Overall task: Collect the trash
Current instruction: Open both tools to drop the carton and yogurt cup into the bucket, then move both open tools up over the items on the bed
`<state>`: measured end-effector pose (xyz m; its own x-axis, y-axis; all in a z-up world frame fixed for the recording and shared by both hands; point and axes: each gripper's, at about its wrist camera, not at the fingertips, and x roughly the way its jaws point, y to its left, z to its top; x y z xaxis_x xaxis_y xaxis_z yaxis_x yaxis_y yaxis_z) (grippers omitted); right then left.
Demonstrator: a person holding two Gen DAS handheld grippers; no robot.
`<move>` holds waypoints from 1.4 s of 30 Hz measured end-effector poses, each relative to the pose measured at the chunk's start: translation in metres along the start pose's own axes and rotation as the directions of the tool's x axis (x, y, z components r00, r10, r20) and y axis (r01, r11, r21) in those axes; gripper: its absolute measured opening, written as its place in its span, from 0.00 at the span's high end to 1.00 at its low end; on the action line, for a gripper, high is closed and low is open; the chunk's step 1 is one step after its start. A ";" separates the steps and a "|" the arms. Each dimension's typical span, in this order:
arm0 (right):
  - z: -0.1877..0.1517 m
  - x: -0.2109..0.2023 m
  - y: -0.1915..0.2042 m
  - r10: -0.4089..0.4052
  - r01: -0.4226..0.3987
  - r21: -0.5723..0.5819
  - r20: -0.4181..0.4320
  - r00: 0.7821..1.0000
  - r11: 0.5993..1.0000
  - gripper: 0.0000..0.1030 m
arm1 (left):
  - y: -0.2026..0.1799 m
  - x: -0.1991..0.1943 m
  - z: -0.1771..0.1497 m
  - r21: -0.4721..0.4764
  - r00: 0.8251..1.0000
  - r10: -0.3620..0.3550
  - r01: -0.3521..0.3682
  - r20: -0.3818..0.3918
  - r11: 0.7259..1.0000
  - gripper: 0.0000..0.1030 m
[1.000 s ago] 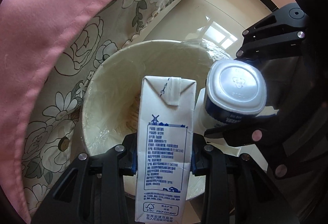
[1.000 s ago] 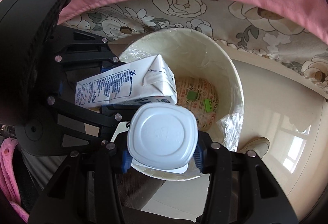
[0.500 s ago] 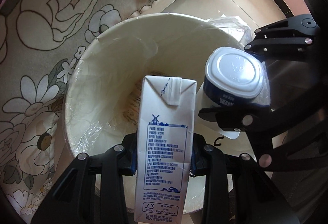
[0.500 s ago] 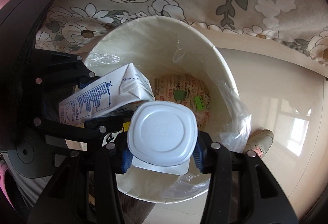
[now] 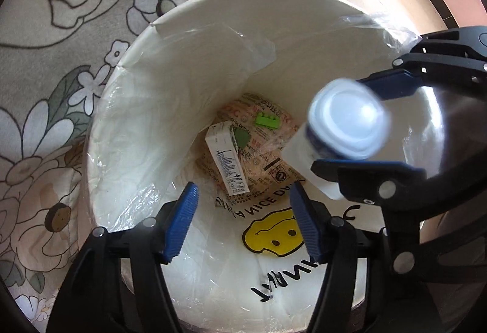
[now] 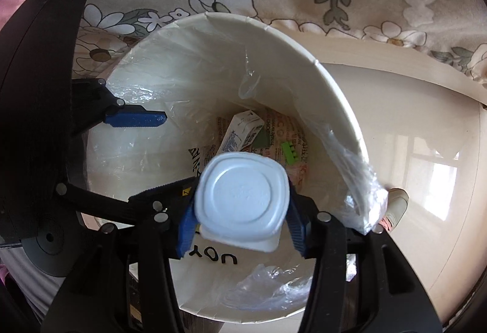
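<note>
A white trash bin (image 5: 194,1) lined with clear plastic fills both views; it also shows in the right wrist view (image 6: 334,80). My left gripper (image 5: 243,220) is open and empty above the bin. The milk carton (image 5: 226,161) lies on the bin's bottom; it also shows in the right wrist view (image 6: 240,132). My right gripper (image 6: 240,211) holds a white yogurt cup (image 6: 242,193) between its pads over the bin. The cup looks blurred in the left wrist view (image 5: 347,127), and the right gripper (image 5: 362,122) looks spread around it there.
A green toy brick (image 5: 267,120) and printed wrappers (image 5: 268,162) lie at the bin's bottom. A floral cloth (image 5: 61,28) hangs beside the bin. Glossy floor (image 6: 411,125) lies to the right, with a shoe (image 6: 395,205) on it.
My left gripper has opened and the milk carton has dropped into the bin. Both grippers have moved closer over the bin. The yogurt cup now looks blurred.
</note>
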<state>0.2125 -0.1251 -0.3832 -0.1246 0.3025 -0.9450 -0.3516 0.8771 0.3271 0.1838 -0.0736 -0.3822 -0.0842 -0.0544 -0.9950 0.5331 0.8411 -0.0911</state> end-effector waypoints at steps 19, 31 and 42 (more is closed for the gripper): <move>-0.003 -0.024 -0.008 0.025 -0.027 0.062 0.035 0.999 0.998 0.43 | -0.001 0.005 0.002 0.029 1.000 0.019 -0.019 -0.004 0.999 0.31; -0.026 -0.079 -0.011 -0.010 -0.007 0.114 0.150 0.989 0.993 0.41 | -0.015 -0.060 -0.015 -0.015 0.992 0.063 -0.061 0.114 0.998 0.25; -0.048 -0.181 0.019 -0.017 0.006 0.034 0.345 0.938 0.999 0.37 | -0.022 -0.167 -0.032 -0.088 0.932 0.128 -0.105 0.338 0.991 0.22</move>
<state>0.1835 -0.1810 -0.2061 0.2092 0.3978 -0.8933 -0.3209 0.8908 0.3216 0.1595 -0.0656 -0.2129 0.2746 -0.1246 -0.9534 0.4628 0.8863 0.0175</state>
